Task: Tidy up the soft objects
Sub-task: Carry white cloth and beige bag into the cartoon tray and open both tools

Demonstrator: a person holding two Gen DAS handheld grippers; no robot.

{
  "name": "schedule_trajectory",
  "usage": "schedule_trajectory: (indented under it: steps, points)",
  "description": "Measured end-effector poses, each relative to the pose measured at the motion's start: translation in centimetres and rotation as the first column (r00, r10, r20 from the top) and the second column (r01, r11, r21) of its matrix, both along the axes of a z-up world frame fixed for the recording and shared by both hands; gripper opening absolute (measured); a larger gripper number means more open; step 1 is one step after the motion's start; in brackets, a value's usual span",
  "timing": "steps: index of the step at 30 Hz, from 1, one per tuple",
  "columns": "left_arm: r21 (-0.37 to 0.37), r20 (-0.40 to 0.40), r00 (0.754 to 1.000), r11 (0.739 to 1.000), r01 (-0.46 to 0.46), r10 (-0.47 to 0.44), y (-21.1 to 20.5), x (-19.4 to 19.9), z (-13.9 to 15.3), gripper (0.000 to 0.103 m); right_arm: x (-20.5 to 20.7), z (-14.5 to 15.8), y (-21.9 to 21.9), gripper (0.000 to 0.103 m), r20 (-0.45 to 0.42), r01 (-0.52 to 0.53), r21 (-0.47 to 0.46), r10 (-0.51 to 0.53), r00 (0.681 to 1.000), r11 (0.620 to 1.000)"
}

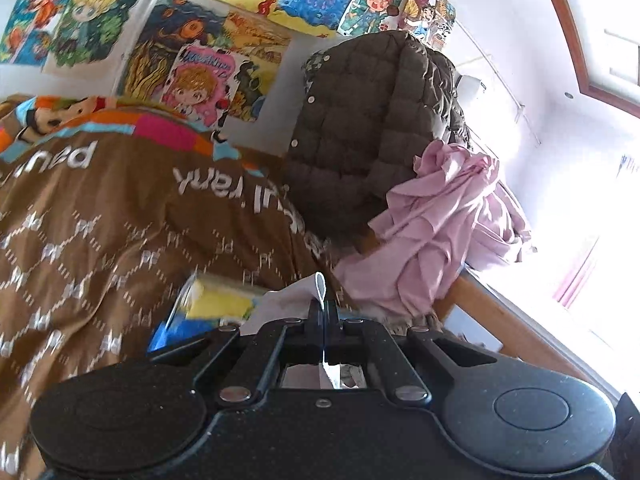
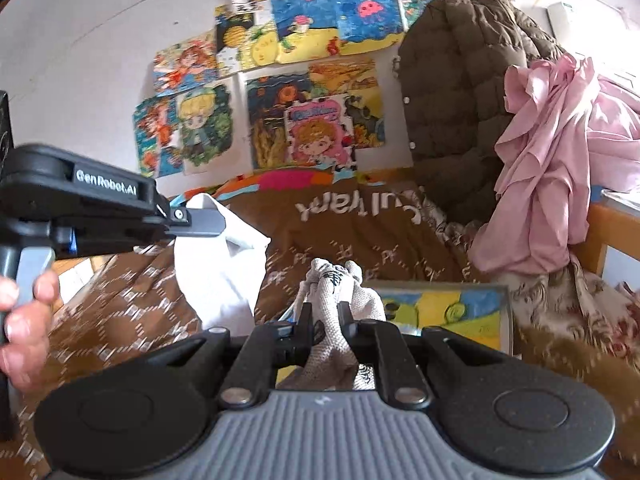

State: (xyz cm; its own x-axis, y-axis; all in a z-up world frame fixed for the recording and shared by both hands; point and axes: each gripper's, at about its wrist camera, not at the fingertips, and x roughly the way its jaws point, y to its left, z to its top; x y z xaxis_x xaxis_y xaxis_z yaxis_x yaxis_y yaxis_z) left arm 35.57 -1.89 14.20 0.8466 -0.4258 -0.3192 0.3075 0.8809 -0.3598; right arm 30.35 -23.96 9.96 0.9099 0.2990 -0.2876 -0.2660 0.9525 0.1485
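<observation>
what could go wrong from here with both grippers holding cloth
The left hand-held gripper pinches only a thin edge of the white cloth, so it might slip free. The right hand-held gripper clamps a bunched grey-white fabric item just above the framed picture lying on the brown blanket; lowering it could snag or knock the frame. The pink cloth hangs loosely nearby and could get dragged.

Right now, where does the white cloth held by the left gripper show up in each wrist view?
Left wrist view: white cloth, low centre, a thin edge pinched in the left gripper.
Right wrist view: white cloth, left of centre, hanging from the left gripper.
Shared landmark: brown quilted jacket, upper right in both.
</observation>
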Motion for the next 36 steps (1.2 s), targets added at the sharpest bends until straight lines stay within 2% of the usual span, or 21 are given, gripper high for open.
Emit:
schedule_trajectory:
  steps: [7,11,13,17,22,28,32,36]
  points:
    - [0.007,0.029,0.999,1.000,-0.021,0.021,-3.2,8.3,-2.1,0.000,8.0,-1.4,-1.7,0.012,-0.033,0.055,0.004,-0.055,0.998,0.998]
    - [0.012,0.061,0.994,0.996,-0.091,0.090,-4.7,11.3,-3.7,0.000,10.6,-2.7,-1.8,0.012,-0.024,0.055,-0.040,-0.056,0.998,0.998]
    - [0.031,0.073,0.992,0.994,-0.106,0.103,-5.4,12.3,-4.7,0.000,11.8,-3.5,-2.0,0.012,-0.027,0.068,-0.030,-0.069,0.997,0.997]
    - [0.059,0.047,0.994,0.993,-0.105,0.102,-5.9,13.8,-7.1,0.000,13.8,-5.3,-3.4,0.012,-0.081,0.096,0.047,-0.092,0.993,0.994]
    - [0.078,-0.013,0.993,0.990,-0.114,0.116,-5.5,15.1,-10.2,0.000,15.5,-7.2,-4.1,0.012,-0.154,0.093,0.056,-0.083,0.985,0.994]
    - [0.099,-0.080,0.988,0.987,-0.125,0.133,-4.8,15.6,-13.2,0.000,15.7,-8.6,-3.5,0.014,-0.197,0.077,0.029,-0.070,0.978,0.997]
    - [0.149,-0.110,0.984,0.981,-0.123,0.140,-5.0,15.5,-14.6,0.000,15.5,-9.0,-3.3,0.018,-0.203,0.074,0.014,-0.069,0.977,0.997]
    - [0.185,-0.131,0.981,0.976,-0.118,0.143,-5.2,15.4,-15.3,0.002,15.4,-8.9,-3.4,0.027,-0.205,0.081,0.013,-0.077,0.976,0.997]
